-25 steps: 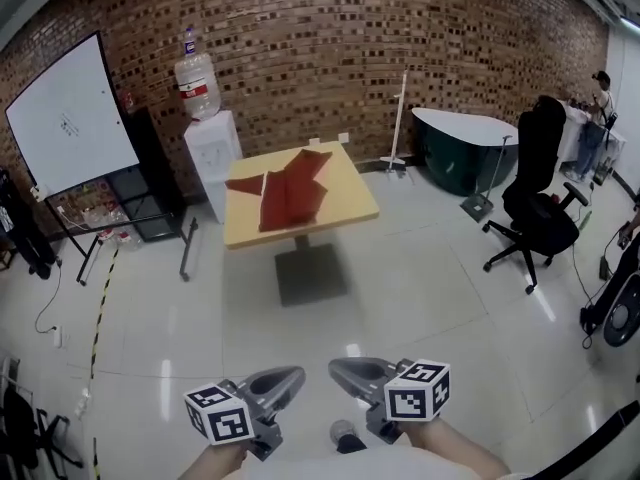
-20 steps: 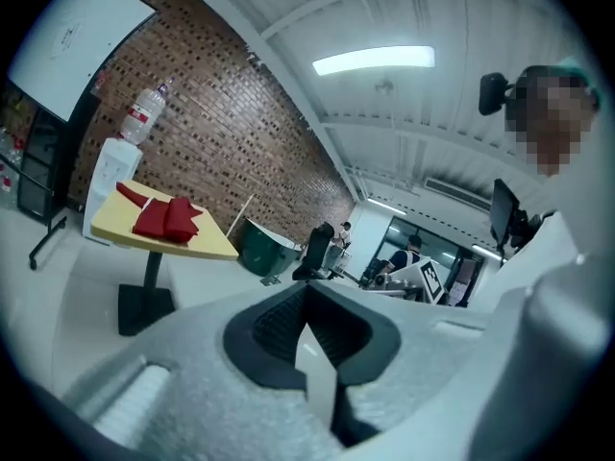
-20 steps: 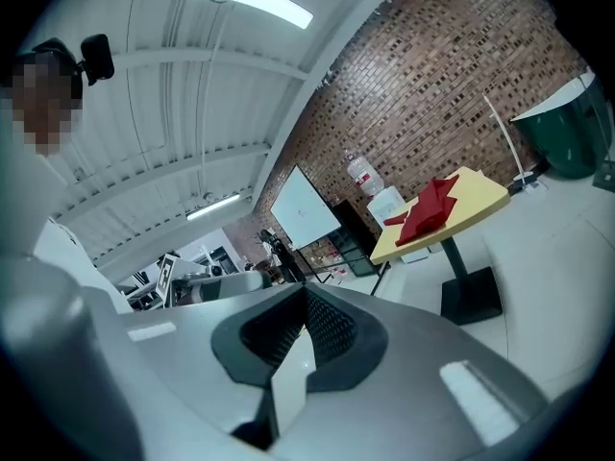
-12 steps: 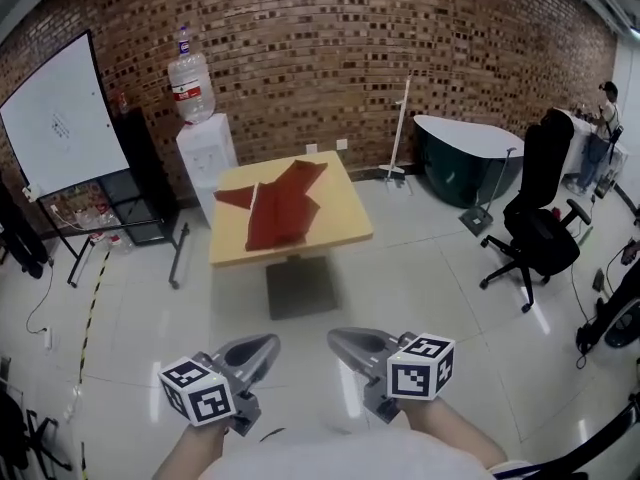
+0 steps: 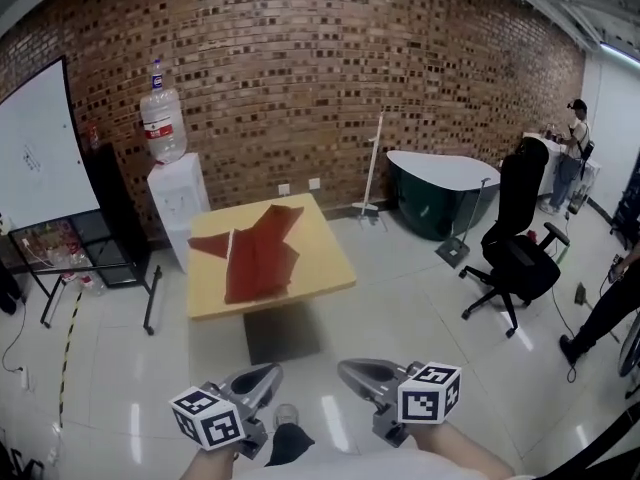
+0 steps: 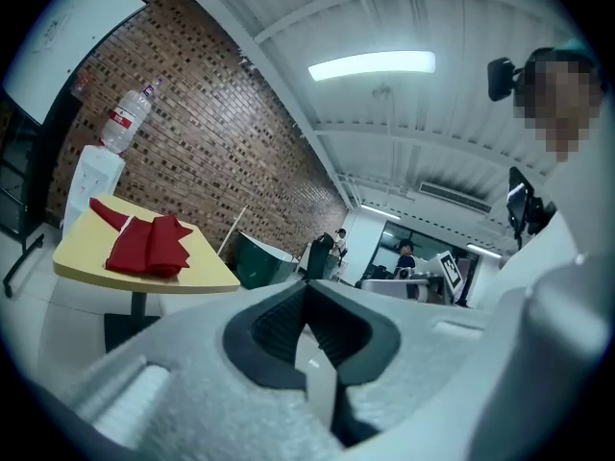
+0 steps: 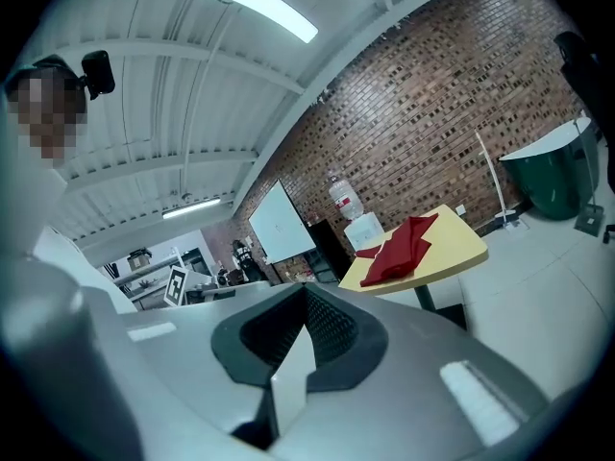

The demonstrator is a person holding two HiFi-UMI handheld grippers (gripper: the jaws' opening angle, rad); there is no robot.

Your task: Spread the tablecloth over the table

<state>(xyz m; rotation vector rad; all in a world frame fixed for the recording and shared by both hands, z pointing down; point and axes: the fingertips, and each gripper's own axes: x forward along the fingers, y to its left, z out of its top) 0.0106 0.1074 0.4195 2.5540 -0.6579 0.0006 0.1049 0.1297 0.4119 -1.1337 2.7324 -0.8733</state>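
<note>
A red tablecloth (image 5: 256, 258) lies bunched and partly folded on a square yellow table (image 5: 320, 268) in the middle of the room, well ahead of me. It also shows as the red tablecloth (image 6: 149, 244) on the yellow table (image 6: 86, 257) in the left gripper view and as the red tablecloth (image 7: 404, 248) on the table (image 7: 452, 253) in the right gripper view. My left gripper (image 5: 262, 373) and right gripper (image 5: 352, 371) are held side by side low in the head view, both shut and empty, far from the table.
A water dispenser (image 5: 172, 193) stands behind the table by the brick wall. A whiteboard (image 5: 35, 158) is at the left. A dark green tub (image 5: 440, 188), a broom (image 5: 372, 163) and a black office chair (image 5: 515, 238) are at the right. A person (image 5: 570, 148) stands far right.
The table and cloth have shifted left and come nearer in the head view as I walk toward them. Both grippers stay shut and keep their place low in the frame.
</note>
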